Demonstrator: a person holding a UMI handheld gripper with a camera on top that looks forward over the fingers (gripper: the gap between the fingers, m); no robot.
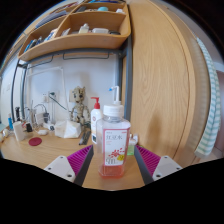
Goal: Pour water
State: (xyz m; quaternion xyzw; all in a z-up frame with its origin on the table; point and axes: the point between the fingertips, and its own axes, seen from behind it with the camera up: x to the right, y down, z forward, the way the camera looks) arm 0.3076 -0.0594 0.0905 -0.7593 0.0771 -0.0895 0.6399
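Observation:
A clear plastic bottle [114,146] with pink liquid, a white cap and a label with red print stands upright on the wooden tabletop [40,152]. It stands between the fingers of my gripper [114,160]. The left magenta pad [81,158] and the right magenta pad [147,158] flank the bottle low down, each with a small gap to its side. The gripper is open and the bottle rests on the table on its own.
A white pump bottle with a red top [96,116] stands just behind the bottle on the left. Further left are a white cloth [70,129], a stuffed toy [78,100] and a small red disc [36,141]. A wooden cabinet side [165,70] rises on the right, under a shelf [80,40].

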